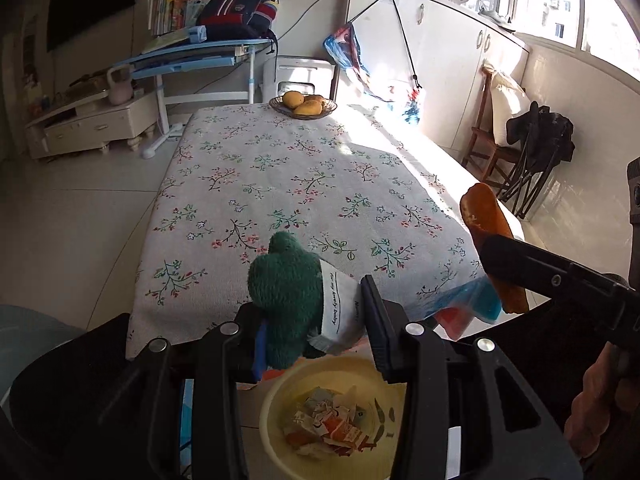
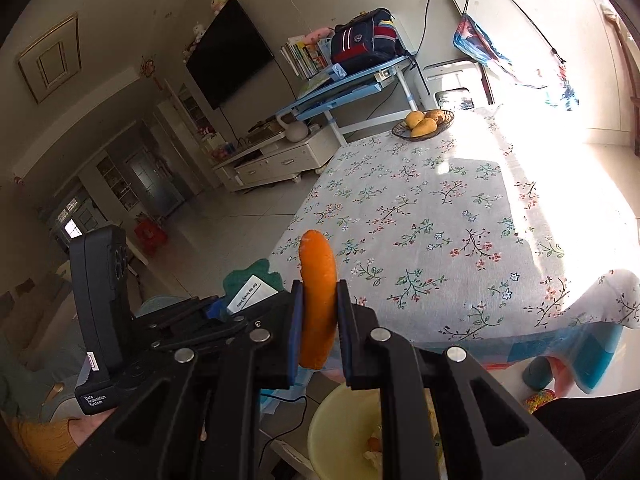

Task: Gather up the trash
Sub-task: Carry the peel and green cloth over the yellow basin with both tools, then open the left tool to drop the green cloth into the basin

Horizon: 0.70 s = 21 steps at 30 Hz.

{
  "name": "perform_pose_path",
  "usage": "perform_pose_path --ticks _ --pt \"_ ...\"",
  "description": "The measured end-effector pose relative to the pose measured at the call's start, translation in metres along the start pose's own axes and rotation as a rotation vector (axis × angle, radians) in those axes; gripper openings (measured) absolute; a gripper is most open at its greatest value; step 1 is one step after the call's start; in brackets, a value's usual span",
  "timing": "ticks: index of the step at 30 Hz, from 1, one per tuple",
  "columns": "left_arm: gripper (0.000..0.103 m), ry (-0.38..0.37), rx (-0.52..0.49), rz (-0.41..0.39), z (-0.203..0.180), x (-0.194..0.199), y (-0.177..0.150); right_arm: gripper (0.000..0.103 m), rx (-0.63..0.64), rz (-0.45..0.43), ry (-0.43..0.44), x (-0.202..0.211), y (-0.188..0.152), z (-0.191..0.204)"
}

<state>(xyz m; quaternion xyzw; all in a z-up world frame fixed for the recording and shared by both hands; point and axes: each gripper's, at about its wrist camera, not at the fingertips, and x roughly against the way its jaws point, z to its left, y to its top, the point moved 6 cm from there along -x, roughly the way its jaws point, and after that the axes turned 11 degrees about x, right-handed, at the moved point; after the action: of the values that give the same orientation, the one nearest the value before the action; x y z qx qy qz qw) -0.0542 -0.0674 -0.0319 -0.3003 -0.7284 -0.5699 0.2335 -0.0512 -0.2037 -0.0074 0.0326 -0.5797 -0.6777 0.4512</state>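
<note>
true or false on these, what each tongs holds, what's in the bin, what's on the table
1. The left tongs grip a green plush toy. True.
2. The right tongs are empty. False: they clamp an orange peel.
3. The yellow bin below already holds wrappers. True.
4. The fruit basket sits at the table's near edge. False: it is at the far end.

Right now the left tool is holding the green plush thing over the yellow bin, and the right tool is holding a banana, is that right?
One detail is off. The right tool holds an orange peel strip, not a banana; the right wrist view shows it clamped upright between the pads. The rest stands: the left tool holds the green plush item above the yellow bin.
</note>
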Motion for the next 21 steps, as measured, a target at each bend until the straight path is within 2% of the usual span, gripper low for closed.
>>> perform_pose_path --ticks 7,15,18,21 --pt "0.038 0.001 -0.002 0.050 0.003 -0.007 -0.022 0.017 -0.009 0.017 0.003 0.002 -0.010 0.006" --pt "0.040 0.002 0.002 0.163 0.006 -0.031 -0.058 0.018 -0.019 0.051 0.004 0.001 -0.023 0.011" --pt "0.043 0.012 -0.006 0.193 0.008 -0.039 -0.069 0.019 -0.027 0.070 -0.001 0.000 -0.027 0.010" --pt "0.053 0.029 -0.003 0.190 0.011 -0.040 -0.071 0.019 -0.037 0.090 -0.006 -0.002 -0.033 0.009"
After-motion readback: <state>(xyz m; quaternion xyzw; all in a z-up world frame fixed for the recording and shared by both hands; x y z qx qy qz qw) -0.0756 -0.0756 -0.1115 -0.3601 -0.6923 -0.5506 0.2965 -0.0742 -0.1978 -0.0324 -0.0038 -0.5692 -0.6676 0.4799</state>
